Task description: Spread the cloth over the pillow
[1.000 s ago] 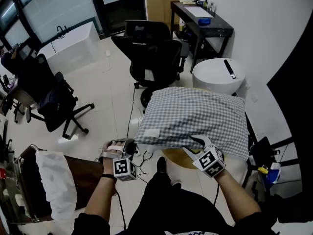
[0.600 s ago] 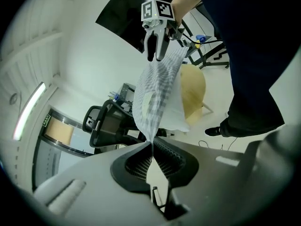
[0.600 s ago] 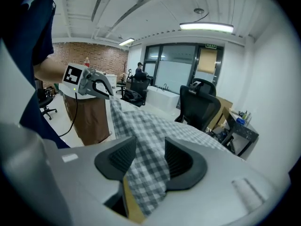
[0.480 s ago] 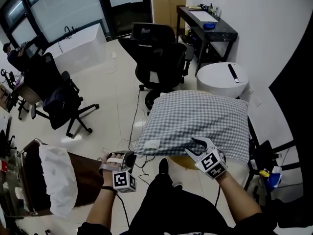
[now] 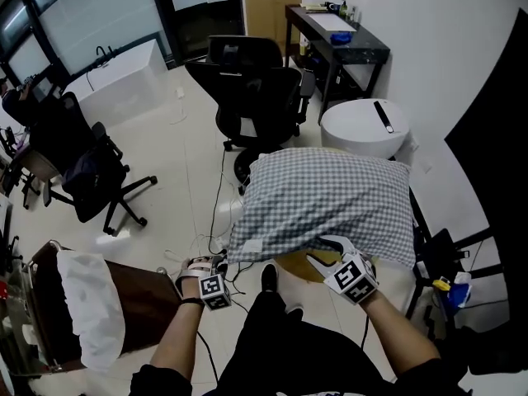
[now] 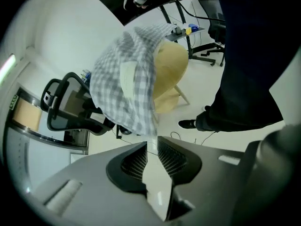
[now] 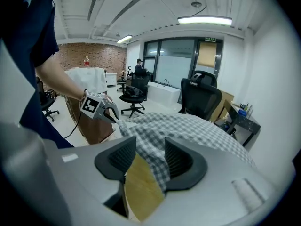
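A pillow under a grey-and-white checked cloth (image 5: 330,196) rests on a round wooden table (image 5: 299,267). My left gripper (image 5: 213,267) hangs low by the cloth's near left corner. In the left gripper view its jaws (image 6: 151,142) are opening, with only floor in the narrow gap, and the cloth's corner (image 6: 127,86) hangs just past the tips. My right gripper (image 5: 328,250) stands open at the pillow's near edge. The cloth's hem (image 7: 157,157) lies loosely between its pads, with the wooden table (image 7: 141,192) below it.
Black office chairs (image 5: 260,81) stand beyond the pillow and at the left (image 5: 78,159). A white round table (image 5: 367,126) and a black desk (image 5: 334,40) are at the back right. A brown cabinet with a white cover (image 5: 91,312) is near left. Cables (image 5: 216,238) lie on the floor.
My left gripper has dropped a little lower and nearer to my body, just under the cloth's corner. The right gripper stays at the pillow's near edge.
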Tool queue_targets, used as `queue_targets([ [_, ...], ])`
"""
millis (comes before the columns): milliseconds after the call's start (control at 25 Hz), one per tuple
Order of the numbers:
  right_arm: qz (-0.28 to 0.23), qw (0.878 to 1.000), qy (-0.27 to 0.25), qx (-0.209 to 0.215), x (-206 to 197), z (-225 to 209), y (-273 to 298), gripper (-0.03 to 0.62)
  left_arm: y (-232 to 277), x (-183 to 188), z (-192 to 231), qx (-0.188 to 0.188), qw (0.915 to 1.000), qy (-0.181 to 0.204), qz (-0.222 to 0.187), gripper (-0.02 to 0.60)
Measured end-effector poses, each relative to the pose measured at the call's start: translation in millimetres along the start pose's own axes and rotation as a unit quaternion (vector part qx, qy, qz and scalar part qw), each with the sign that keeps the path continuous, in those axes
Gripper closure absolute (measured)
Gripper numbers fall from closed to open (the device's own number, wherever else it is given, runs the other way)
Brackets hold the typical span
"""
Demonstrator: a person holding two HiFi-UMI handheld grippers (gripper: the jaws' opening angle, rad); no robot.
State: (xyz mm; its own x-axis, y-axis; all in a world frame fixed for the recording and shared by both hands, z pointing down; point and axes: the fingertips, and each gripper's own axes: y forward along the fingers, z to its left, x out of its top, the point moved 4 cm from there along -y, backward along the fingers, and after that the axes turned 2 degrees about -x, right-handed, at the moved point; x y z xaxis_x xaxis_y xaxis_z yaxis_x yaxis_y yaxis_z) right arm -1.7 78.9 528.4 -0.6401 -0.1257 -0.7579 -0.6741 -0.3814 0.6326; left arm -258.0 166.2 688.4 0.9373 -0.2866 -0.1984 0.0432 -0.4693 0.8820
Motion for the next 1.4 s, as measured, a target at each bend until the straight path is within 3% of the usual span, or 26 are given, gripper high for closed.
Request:
queue_targets([
  [120, 0.004, 1.000, 0.009, -0.010, -9, -5, -5, 0.393, 14, -3, 1, -0.012, 0.9999, -0.001, 0.002, 0.499],
  [440, 0.007, 0.998, 0.050, -0.047, -38, -32, -30, 0.393, -24, 47, 50, 0.043, 0.9980, 0.021, -0.040, 0.485],
  [720, 0.015, 0.991, 0.087, -0.103, -77, -60, -60, 0.393, -47, 100, 89, 0.067, 0.9933, 0.035, -0.088, 0.485],
  [840, 0.041, 0.985, 0.094, -0.136, -107, -69, -69, 0.393, -41, 114, 98, 0.055, 0.9931, 0.036, -0.097, 0.485],
  [1080, 0.091, 0.966, 0.159, -0.181, -172, -69, -75, 0.393, -18, 131, 104, 0.025, 0.9915, 0.055, -0.115, 0.485],
  [1400, 0.131, 0.953, 0.150, -0.229, -198, -75, -57, 0.393, -21, 172, 127, 0.015, 0.9781, 0.103, -0.180, 0.485],
])
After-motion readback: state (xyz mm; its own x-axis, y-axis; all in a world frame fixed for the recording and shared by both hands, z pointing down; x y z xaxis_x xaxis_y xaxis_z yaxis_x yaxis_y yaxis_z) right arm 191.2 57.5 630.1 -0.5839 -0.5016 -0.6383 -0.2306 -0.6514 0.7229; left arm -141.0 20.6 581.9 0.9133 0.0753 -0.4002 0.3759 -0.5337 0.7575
